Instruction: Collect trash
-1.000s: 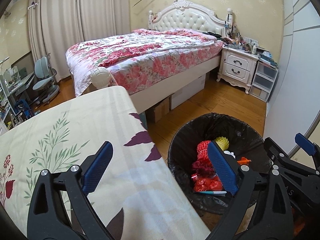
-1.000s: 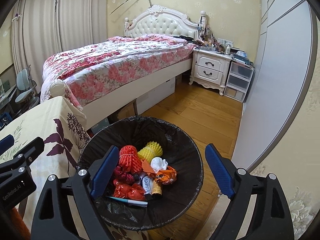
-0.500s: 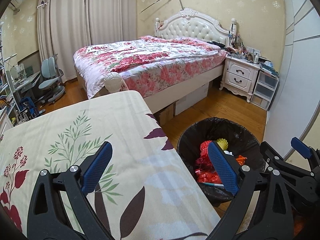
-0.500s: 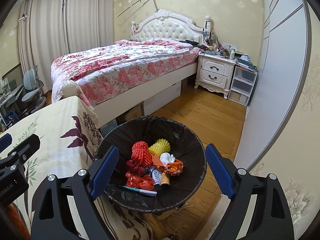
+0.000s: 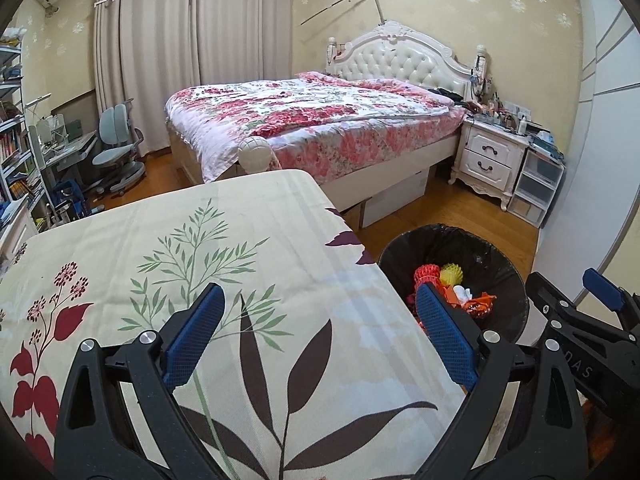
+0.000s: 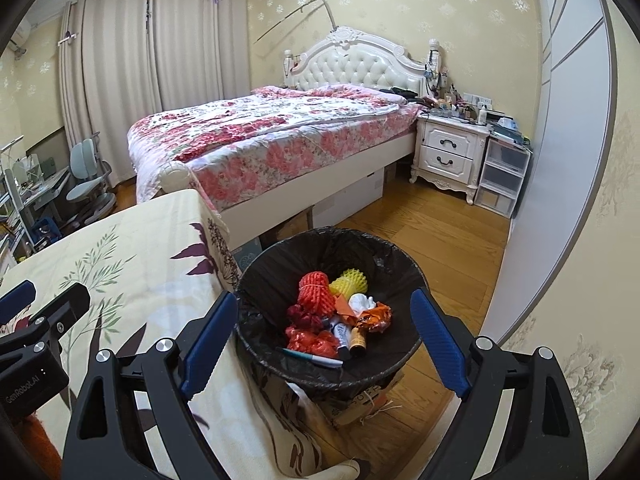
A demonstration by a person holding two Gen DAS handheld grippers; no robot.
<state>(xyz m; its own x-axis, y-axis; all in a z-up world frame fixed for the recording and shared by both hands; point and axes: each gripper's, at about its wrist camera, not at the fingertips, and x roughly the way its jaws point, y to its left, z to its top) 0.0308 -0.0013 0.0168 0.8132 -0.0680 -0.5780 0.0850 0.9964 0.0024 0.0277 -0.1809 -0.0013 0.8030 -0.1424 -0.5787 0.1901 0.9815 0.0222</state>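
A bin with a black liner (image 6: 386,276) stands on the wooden floor beside the table with the floral cloth (image 6: 140,264). Inside lie a red foam net (image 6: 316,290), a yellow foam net (image 6: 352,282), crumpled white paper (image 6: 362,303), an orange wrapper (image 6: 376,316), red plastic (image 6: 310,340) and a pen (image 6: 312,357). My right gripper (image 6: 324,300) hangs open above the bin, nothing between its blue pads. My left gripper (image 5: 316,300) is open over the bare tablecloth (image 5: 200,248), with the bin (image 5: 492,256) to its right.
A bed with a flowered quilt (image 5: 320,120) fills the middle of the room, cardboard boxes (image 5: 396,196) under it. A white nightstand (image 5: 492,156) and plastic drawers (image 5: 536,184) stand by the right-hand wall panel (image 5: 592,160). A desk chair (image 5: 116,148) is far left.
Both grippers have drawn back and risen a little; the bin looks smaller and farther, and more of the tablecloth shows. Both stay open and empty.
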